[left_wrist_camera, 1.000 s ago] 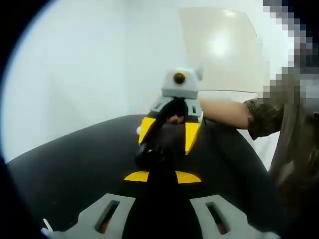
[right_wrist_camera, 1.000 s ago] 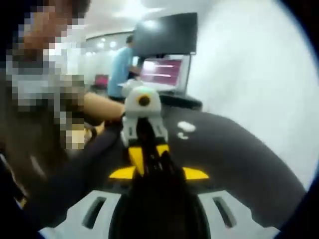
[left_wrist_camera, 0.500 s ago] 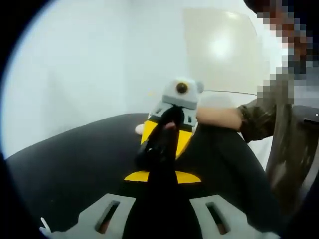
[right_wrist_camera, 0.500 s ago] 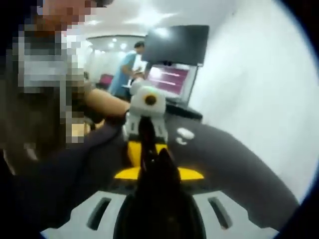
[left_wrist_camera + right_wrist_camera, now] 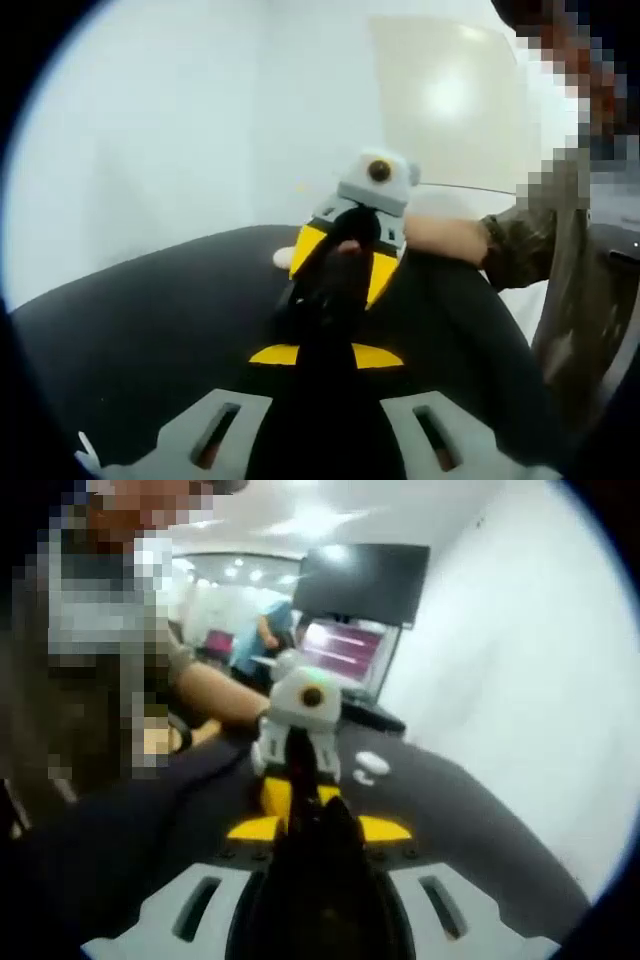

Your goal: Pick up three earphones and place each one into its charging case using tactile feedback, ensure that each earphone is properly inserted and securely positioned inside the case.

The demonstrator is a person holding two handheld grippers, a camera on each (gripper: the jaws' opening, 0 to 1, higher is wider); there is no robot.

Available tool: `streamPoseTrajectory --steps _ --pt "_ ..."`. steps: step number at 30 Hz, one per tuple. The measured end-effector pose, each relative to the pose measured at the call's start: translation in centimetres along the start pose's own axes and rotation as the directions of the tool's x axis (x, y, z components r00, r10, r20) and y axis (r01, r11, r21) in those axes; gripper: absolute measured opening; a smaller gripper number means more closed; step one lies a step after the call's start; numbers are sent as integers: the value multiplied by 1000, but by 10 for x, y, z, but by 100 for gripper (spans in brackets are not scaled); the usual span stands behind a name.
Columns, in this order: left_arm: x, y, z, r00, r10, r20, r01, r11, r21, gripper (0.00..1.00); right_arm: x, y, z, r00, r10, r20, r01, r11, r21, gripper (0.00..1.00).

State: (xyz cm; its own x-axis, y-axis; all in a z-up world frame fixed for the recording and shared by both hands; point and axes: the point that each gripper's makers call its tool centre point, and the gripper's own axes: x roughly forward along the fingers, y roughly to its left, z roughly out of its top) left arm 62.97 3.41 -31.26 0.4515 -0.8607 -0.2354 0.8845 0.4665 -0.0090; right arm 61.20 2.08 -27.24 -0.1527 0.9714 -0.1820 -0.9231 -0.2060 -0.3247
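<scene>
White earphones (image 5: 370, 765) beyond tools – black table (image 5: 480, 830).

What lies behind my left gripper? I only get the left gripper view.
Observer: Small white things lie on the black table, beyond the left gripper.
Operator: Anything past the table?
Observer: A lit screen stands there, with a dark screen above it.
Operator: Anyone around?
Observer: A person in blue stands near the screens.
</scene>
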Motion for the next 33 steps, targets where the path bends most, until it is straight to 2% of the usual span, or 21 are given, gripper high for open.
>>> streamPoseTrajectory --steps 1,2,4,5,7,10,11,14,16,17,19,22,27,29,33 --pt "0 0 0 1000 1 2 -1 1000 -2 14 0 9 -1 999 47 -13 -47 999 22 24" --pt "0 0 0 1000 1 2 -1 1000 0 14 2 12 0 998 56 -11 -56 998 8 24" --pt "-1 -1 0 1000 1 3 -1 1000 10 14 3 4 -5 999 1 -40 -3 999 -43 25" --pt "-1 -1 0 1000 2 3 -2 1000 14 14 2 0 -6 999 -13 -50 12 1000 -25 26" --pt "-1 -1 1 1000 4 4 -4 1000 16 14 -1 -11 -2 999 -52 -3 52 996 69 28" --pt "-1 -2 1 1000 4 5 -4 999 33 14 -3 -22 -9 997 -74 3 72 980 188 33" --pt "0 -2 1 1000 4 6 -5 999 39 14 -2 -23 -14 998 -69 -9 69 975 212 33" --pt "0 -1 1 1000 4 6 -4 999 42 14 6 -16 -20 1000 -20 -11 22 979 203 29" --pt "0 -2 0 1000 0 2 0 999 40 14 8 -19 -13 999 -28 21 24 983 182 28" --pt "1 -2 0 1000 -2 1 2 999 39 14 7 -21 -7 997 -44 57 32 980 195 25" --pt "1 -3 -1 1000 -2 -1 3 999 45 14 6 -21 -5 994 -48 93 21 964 267 24" --pt "2 -3 0 1000 1 -3 -1 999 40 14 3 -21 -6 995 -41 89 18 969 246 24" --pt "3 -1 0 1000 8 -5 -8 1000 28 14 2 -13 2 992 -15 124 -14 973 230 25" --pt "2 1 0 1000 19 0 -19 1000 18 14 1 -2 2 992 43 121 -71 968 241 24" --pt "2 1 0 1000 16 0 -16 1000 18 14 2 -3 3 994 31 109 -52 979 195 26"
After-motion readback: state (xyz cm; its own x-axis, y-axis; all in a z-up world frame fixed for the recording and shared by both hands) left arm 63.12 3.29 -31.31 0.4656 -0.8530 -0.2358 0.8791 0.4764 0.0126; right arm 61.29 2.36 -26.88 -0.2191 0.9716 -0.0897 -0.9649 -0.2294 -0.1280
